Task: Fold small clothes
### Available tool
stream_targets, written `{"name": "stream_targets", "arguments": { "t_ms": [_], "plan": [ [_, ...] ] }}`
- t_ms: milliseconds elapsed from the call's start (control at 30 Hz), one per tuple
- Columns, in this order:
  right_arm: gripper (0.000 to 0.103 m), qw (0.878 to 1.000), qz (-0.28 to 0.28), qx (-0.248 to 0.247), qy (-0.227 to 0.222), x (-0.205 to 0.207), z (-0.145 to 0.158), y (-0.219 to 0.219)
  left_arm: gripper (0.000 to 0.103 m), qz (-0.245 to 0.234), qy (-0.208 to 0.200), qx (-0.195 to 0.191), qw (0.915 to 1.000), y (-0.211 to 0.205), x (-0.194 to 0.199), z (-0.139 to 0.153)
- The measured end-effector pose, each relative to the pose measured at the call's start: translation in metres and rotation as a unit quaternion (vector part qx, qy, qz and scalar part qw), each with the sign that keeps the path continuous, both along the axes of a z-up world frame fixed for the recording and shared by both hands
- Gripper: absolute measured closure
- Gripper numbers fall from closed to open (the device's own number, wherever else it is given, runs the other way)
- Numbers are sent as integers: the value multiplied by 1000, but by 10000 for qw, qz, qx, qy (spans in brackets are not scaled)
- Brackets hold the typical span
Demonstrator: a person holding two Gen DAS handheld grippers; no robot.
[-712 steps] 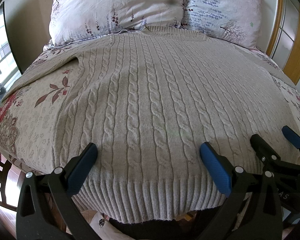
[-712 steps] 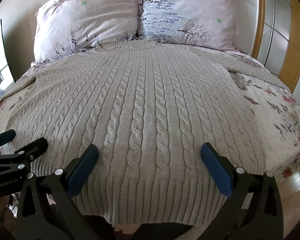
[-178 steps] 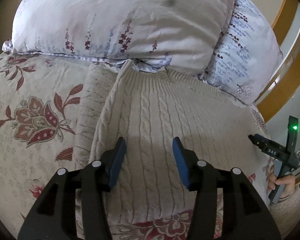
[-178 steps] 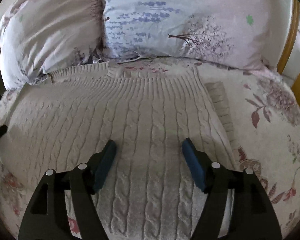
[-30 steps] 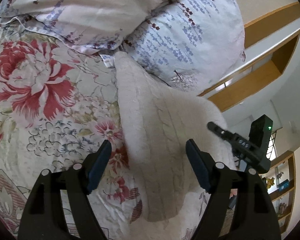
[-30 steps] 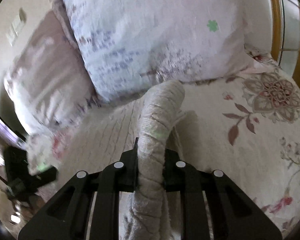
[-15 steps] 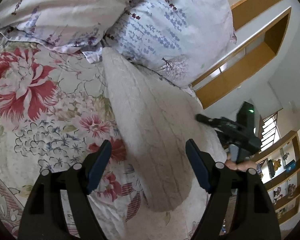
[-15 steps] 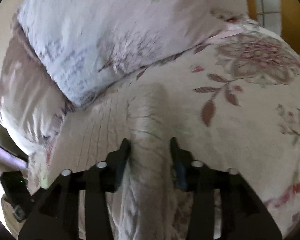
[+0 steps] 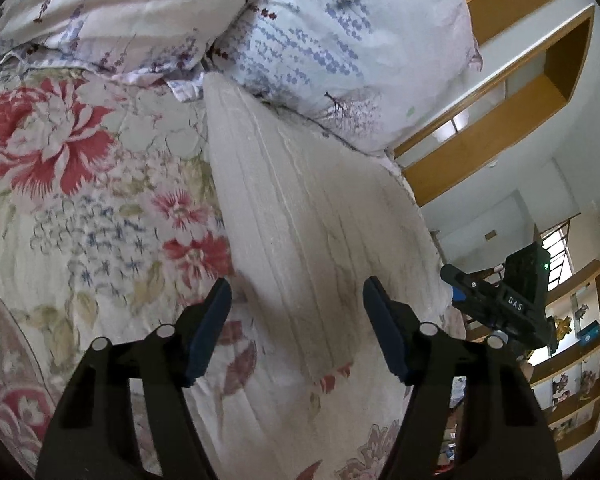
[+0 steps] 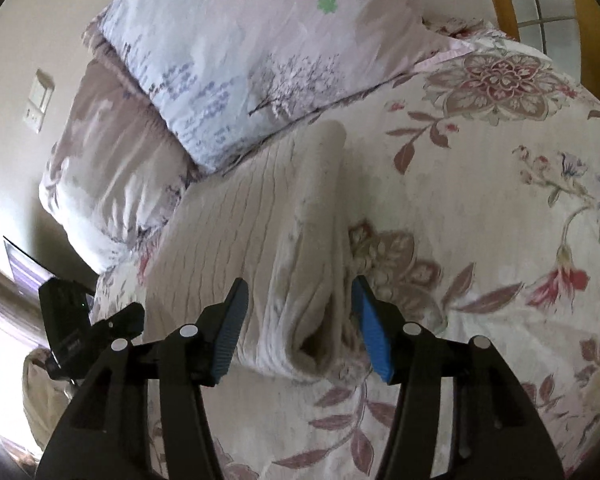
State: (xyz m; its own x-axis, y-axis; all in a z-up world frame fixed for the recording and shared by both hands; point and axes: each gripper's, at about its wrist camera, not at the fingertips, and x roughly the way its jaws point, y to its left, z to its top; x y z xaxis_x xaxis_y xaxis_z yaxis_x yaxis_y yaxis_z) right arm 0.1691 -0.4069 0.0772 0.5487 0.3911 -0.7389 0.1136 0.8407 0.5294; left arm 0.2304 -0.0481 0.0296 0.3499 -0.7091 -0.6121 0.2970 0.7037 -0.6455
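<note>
A cream cable-knit sweater [image 9: 300,208] lies folded into a long narrow strip on the floral bedspread [image 9: 60,200], its far end against the pillows. My left gripper [image 9: 296,292] hovers over the strip's near end. Its jaws are closing but the blue pads stand apart, with knit below and between them. In the right wrist view the sweater [image 10: 240,232] has its right side turned over into a thick roll. That roll lies loose between the pads of my right gripper [image 10: 299,292], which is open. Each gripper appears in the other's view: right gripper [image 9: 454,284], left gripper [image 10: 132,316].
Two flowered pillows [image 9: 340,40] [image 10: 260,40] lean at the head of the bed behind the sweater. Wooden frames [image 9: 500,120] and shelves [image 9: 572,380] stand beyond the bed's right side. Bedspread [image 10: 500,200] stretches to the right of the sweater.
My right gripper opened and let go of the sweater's side, which dropped as a roll onto the bed, and the hand drew back. My left jaws narrowed slightly.
</note>
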Motion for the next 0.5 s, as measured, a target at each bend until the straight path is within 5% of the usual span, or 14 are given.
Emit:
{"name": "stream_targets", "arguments": {
  "t_ms": [100, 200, 333, 500],
  "plan": [
    [78, 9998, 98, -79, 120, -1, -8, 5, 54, -46, 151, 24, 9999, -4, 0, -4],
    [92, 9994, 152, -316, -51, -5, -2, 11, 70, -75, 115, 176, 9998, -8, -1, -3],
    [93, 9972, 19, -377, -651, -16, 24, 8, 87, -86, 101, 146, 9998, 1, -2, 3],
    [94, 9967, -90, -798, -104, -13, -2, 6, 92, -78, -27, 321, 9995, 4, -13, 3]
  ]
}}
